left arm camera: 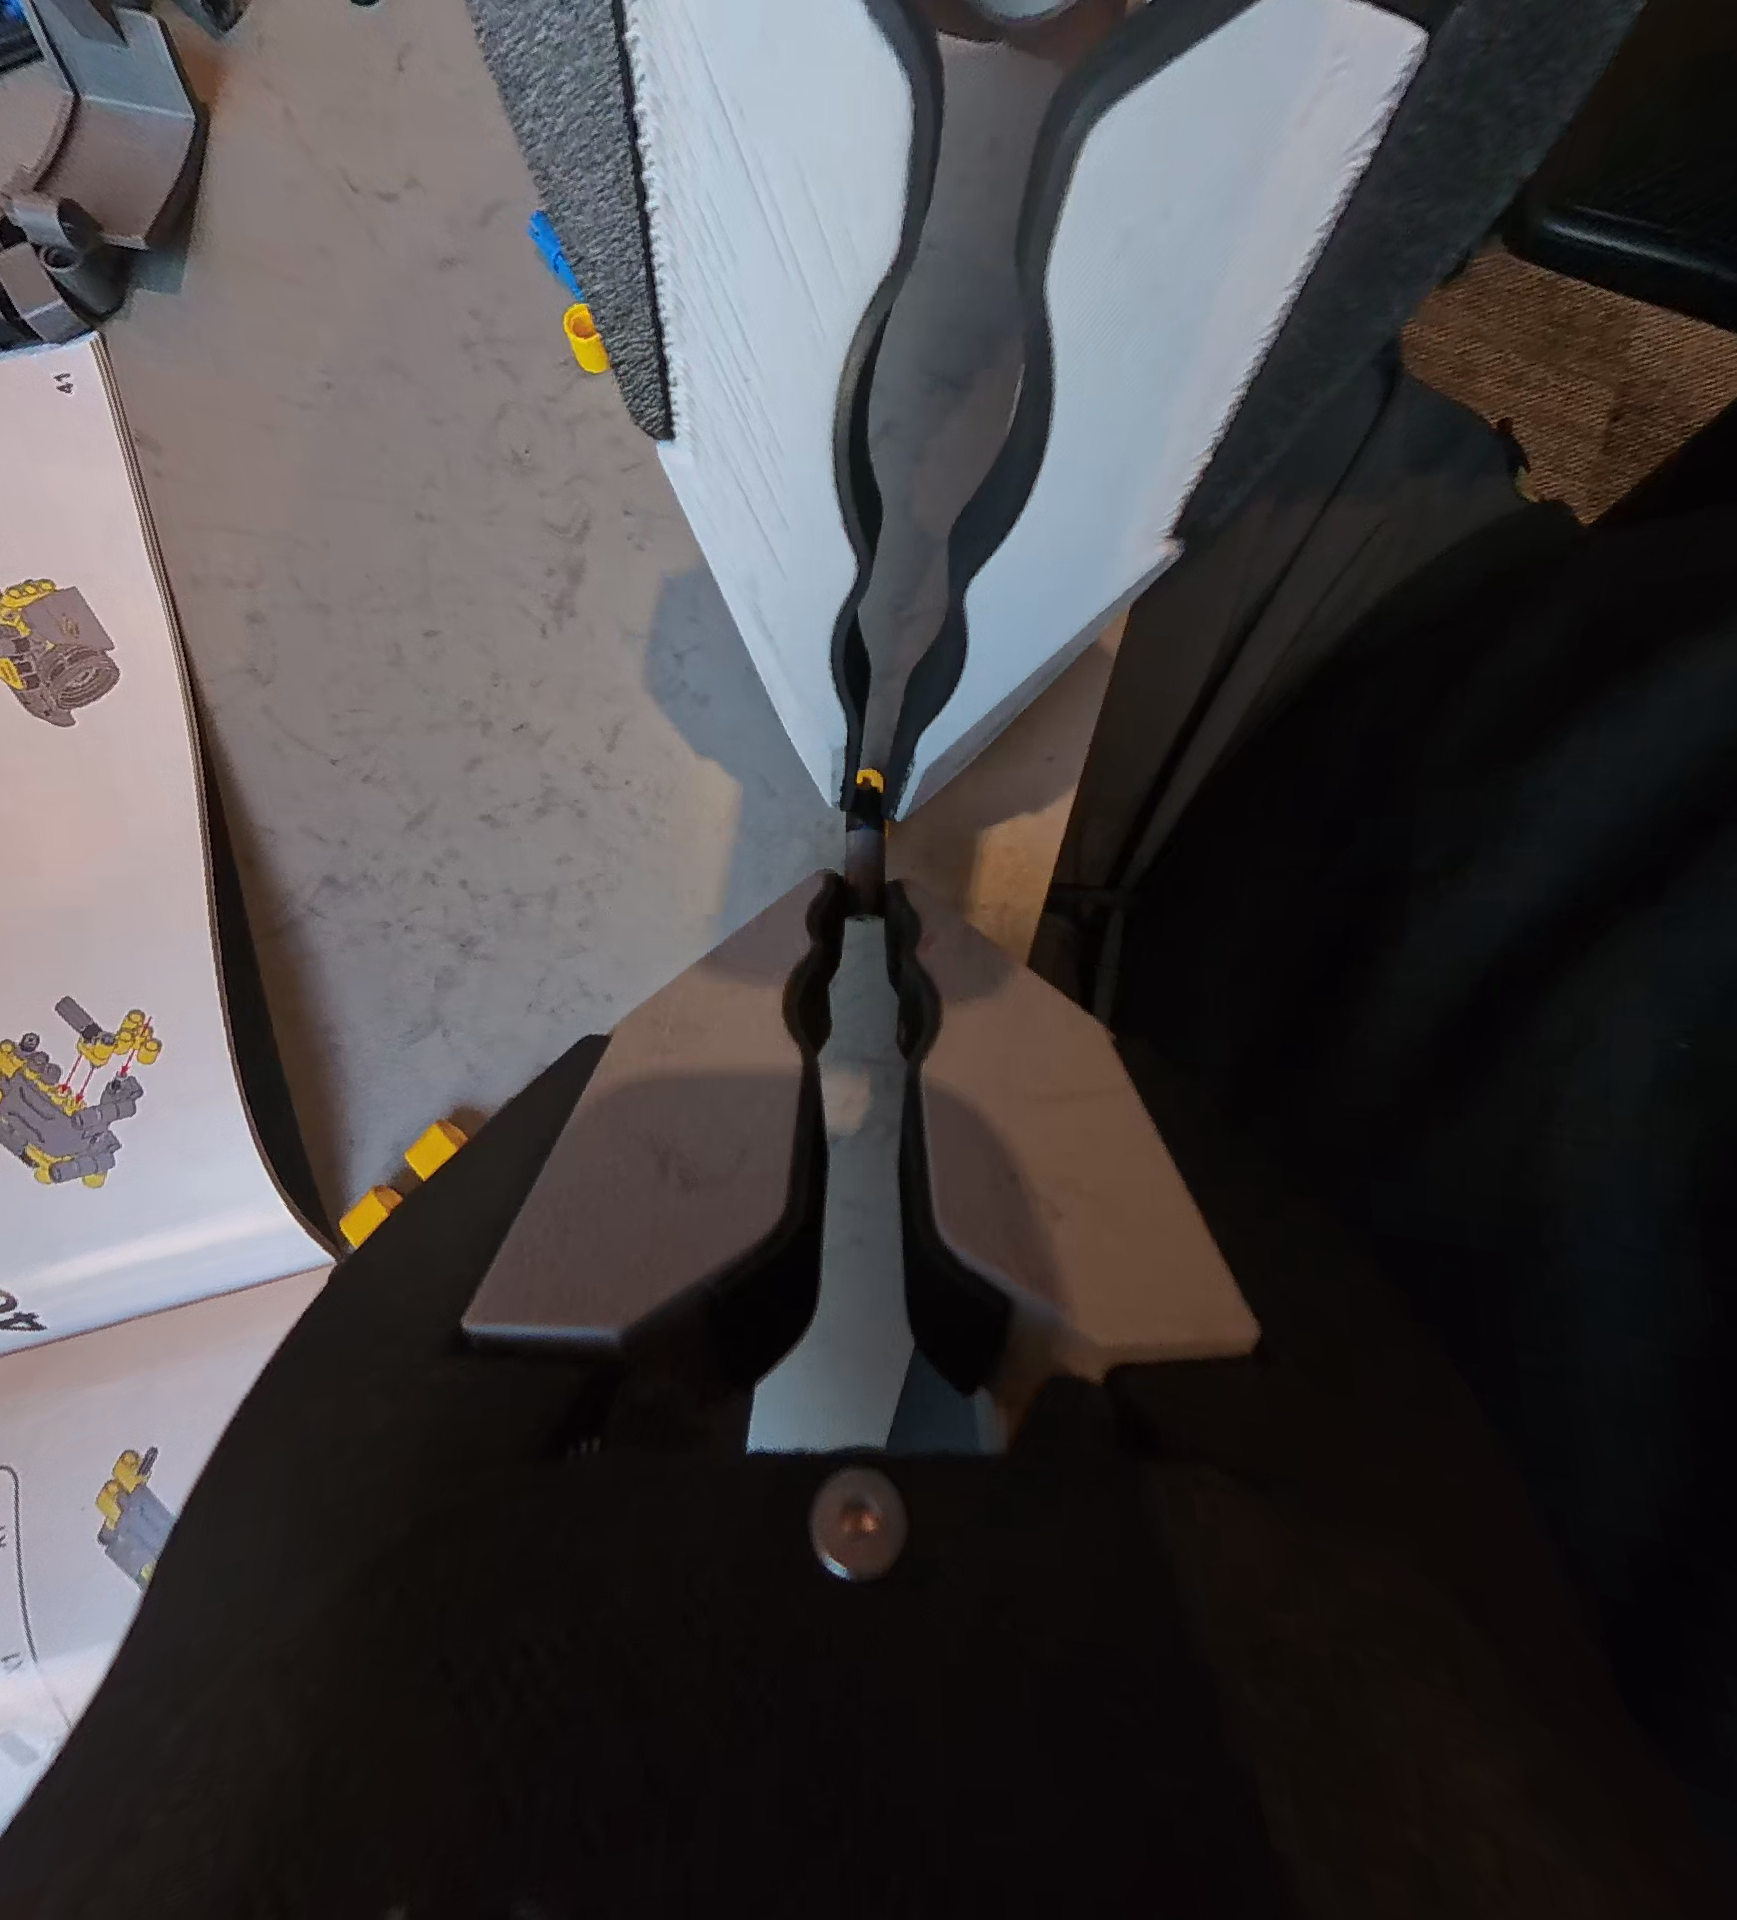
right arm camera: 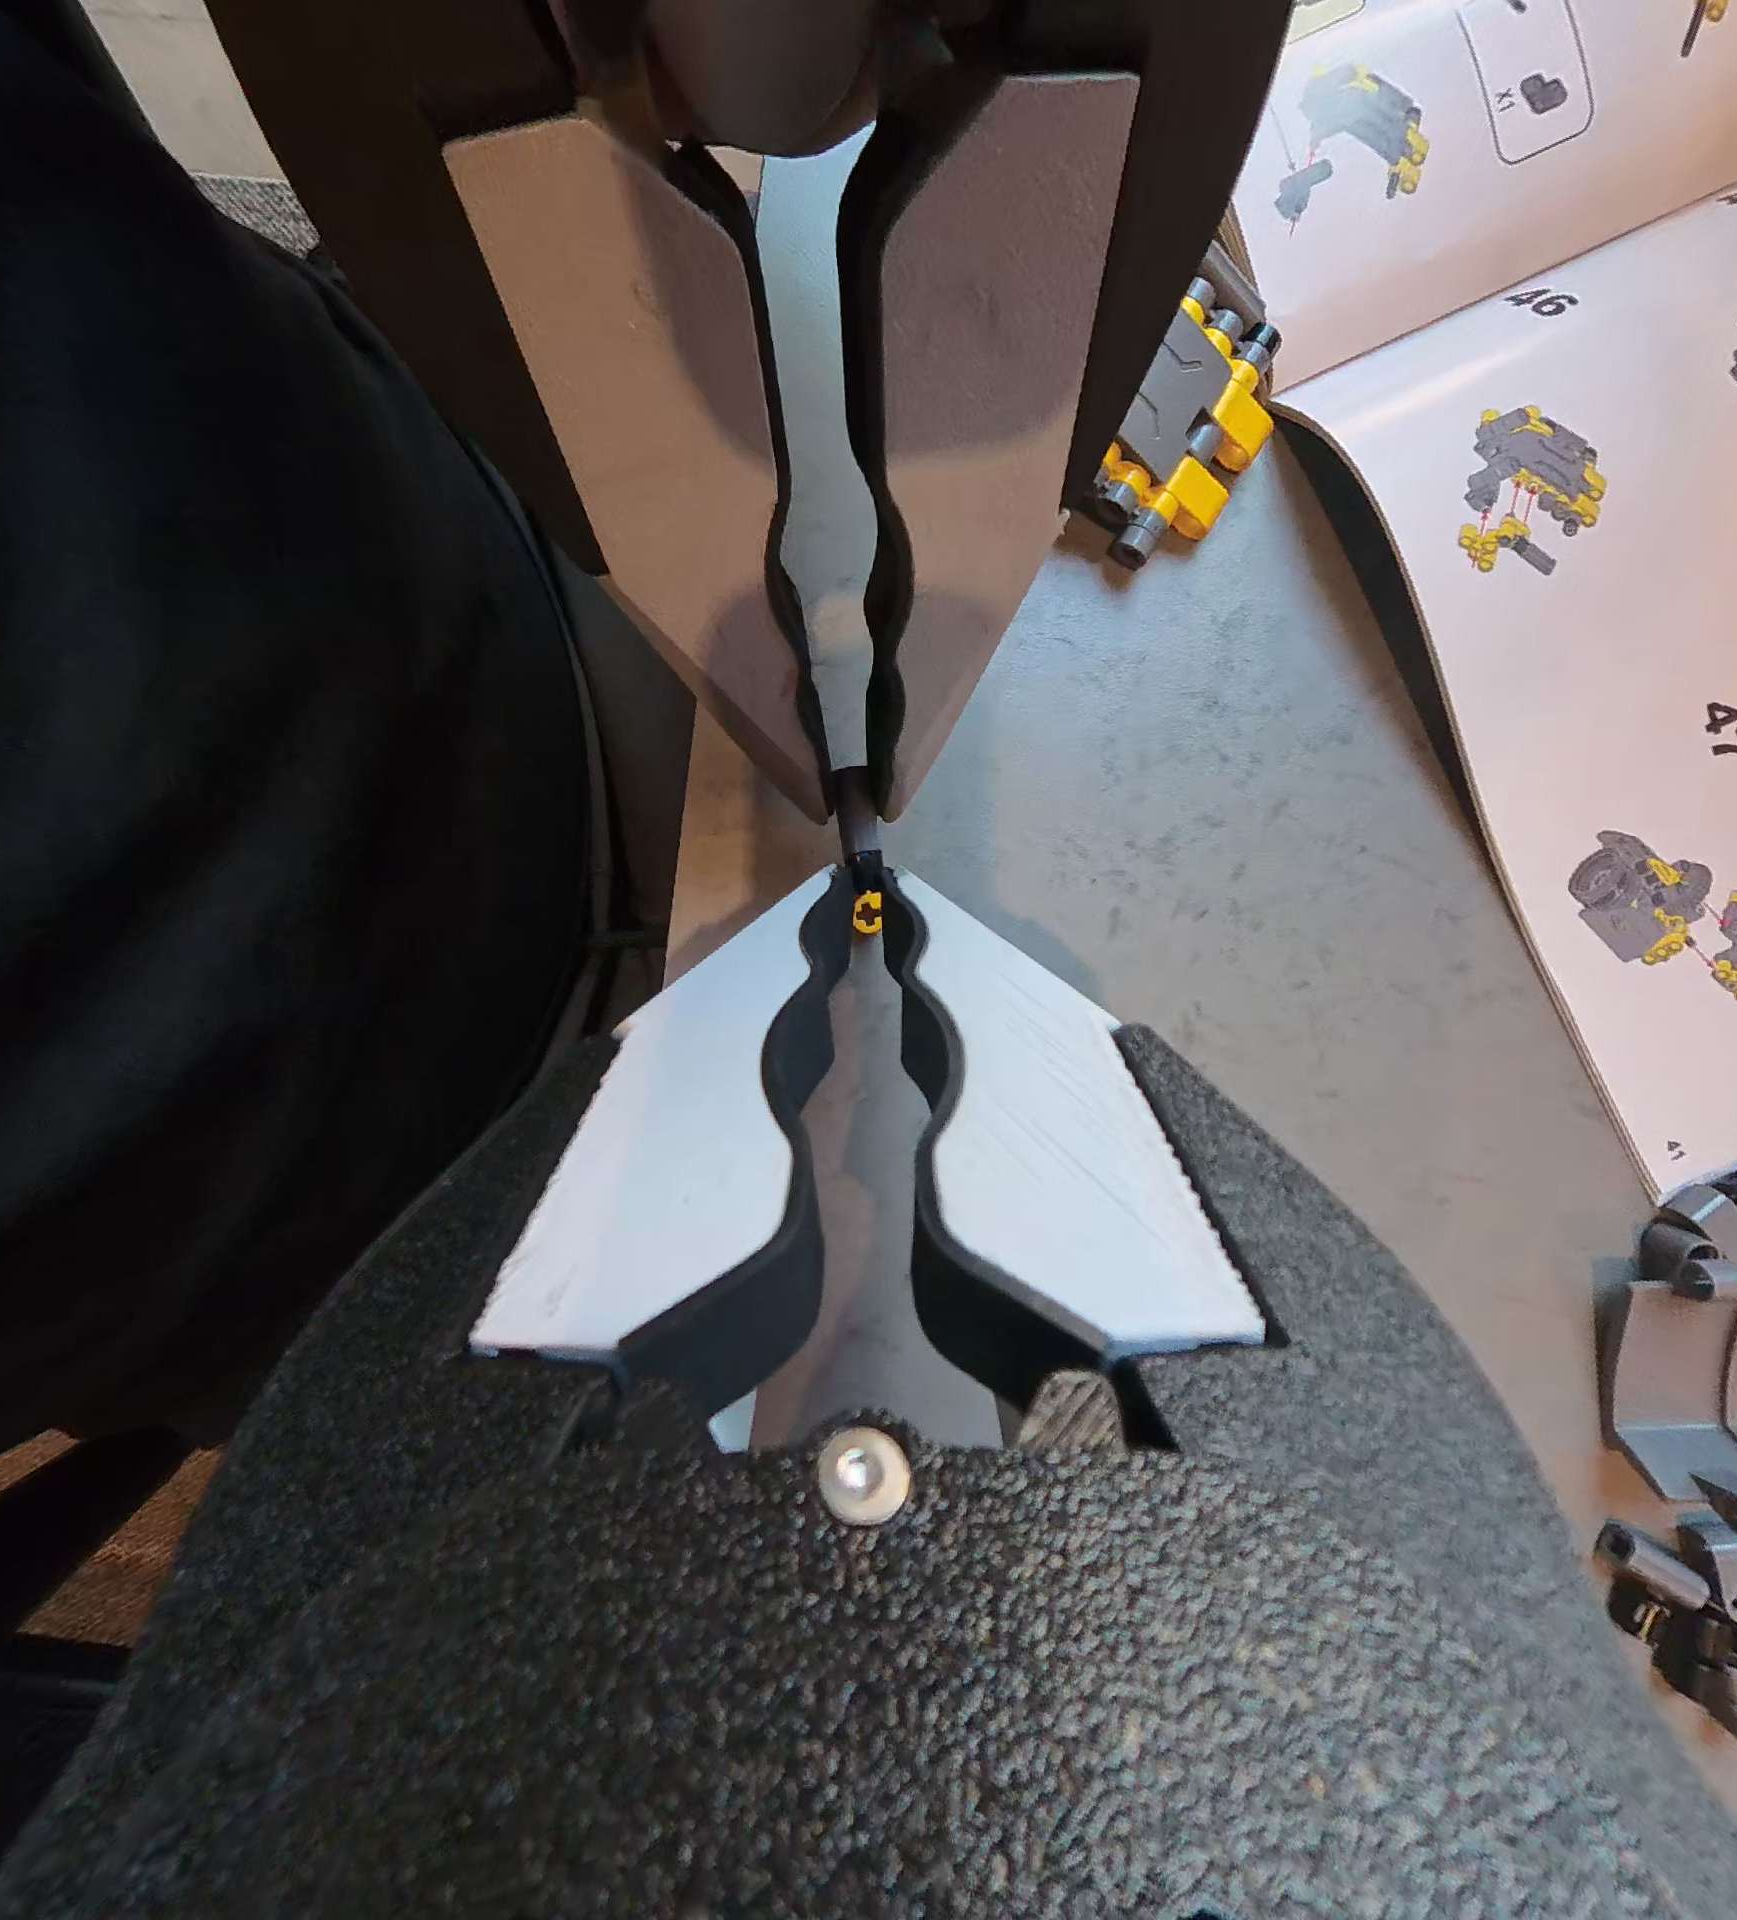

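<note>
Tip to tip above the grey tabletop point(right arm camera: 1207, 831), the left gripper point(left arm camera: 864, 902) fingers clamp a dark grey axle pin point(left arm camera: 864, 857) while the right gripper point(right arm camera: 866, 894) fingers clamp its small yellow bush point(right arm camera: 866, 914).

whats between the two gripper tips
A short dark pin with a yellow bush spans them; left gripper and right gripper each pinch an end, in both views.

Dark pin point(left arm camera: 864, 868) ends prob. hidden by fingertips.

Booklet point(right arm camera: 1570, 675) lies on table point(right arm camera: 1207, 831), beside brick assembly point(right arm camera: 1191, 426).
</note>
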The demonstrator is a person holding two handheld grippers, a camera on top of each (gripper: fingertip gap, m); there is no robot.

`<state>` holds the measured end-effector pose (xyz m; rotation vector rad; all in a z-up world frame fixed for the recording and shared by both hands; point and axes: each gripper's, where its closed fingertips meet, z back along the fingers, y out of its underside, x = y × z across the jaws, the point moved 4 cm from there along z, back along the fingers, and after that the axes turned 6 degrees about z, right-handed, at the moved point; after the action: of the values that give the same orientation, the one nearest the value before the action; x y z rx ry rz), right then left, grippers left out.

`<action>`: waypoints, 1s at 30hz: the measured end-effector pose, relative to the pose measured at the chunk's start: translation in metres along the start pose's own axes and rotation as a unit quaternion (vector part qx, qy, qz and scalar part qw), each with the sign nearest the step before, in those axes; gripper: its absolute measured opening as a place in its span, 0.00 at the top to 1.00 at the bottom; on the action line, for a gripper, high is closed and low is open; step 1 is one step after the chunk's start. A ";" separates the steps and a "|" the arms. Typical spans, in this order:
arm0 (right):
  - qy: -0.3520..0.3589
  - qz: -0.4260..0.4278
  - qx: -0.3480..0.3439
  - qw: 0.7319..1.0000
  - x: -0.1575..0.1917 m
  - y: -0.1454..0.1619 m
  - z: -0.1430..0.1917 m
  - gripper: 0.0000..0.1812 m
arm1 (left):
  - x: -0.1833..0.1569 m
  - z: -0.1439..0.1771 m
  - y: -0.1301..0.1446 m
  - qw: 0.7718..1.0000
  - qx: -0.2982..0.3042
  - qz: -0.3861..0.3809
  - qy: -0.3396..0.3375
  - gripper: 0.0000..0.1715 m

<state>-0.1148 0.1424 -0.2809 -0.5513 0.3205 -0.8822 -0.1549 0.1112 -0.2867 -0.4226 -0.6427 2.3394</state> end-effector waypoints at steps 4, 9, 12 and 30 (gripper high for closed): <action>0.000 -0.002 0.004 1.000 0.001 0.000 -0.001 0.98 | 0.000 -0.002 0.002 1.000 0.007 0.001 0.004 0.97; -0.003 -0.011 -0.010 1.000 0.001 0.000 -0.002 0.98 | -0.001 -0.004 0.004 1.000 0.004 0.004 0.006 0.97; -0.010 -0.024 -0.025 0.999 0.001 0.002 -0.002 0.98 | -0.001 -0.003 0.003 1.000 0.001 0.005 0.007 0.97; 0.034 -0.087 -0.108 0.990 0.000 0.018 0.001 0.90 | 0.008 -0.001 0.007 1.000 -0.004 0.005 -0.017 0.97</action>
<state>-0.1031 0.1517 -0.2905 -0.7598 0.4387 -1.0437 -0.1639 0.1121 -0.2921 -0.3909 -0.6692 2.3592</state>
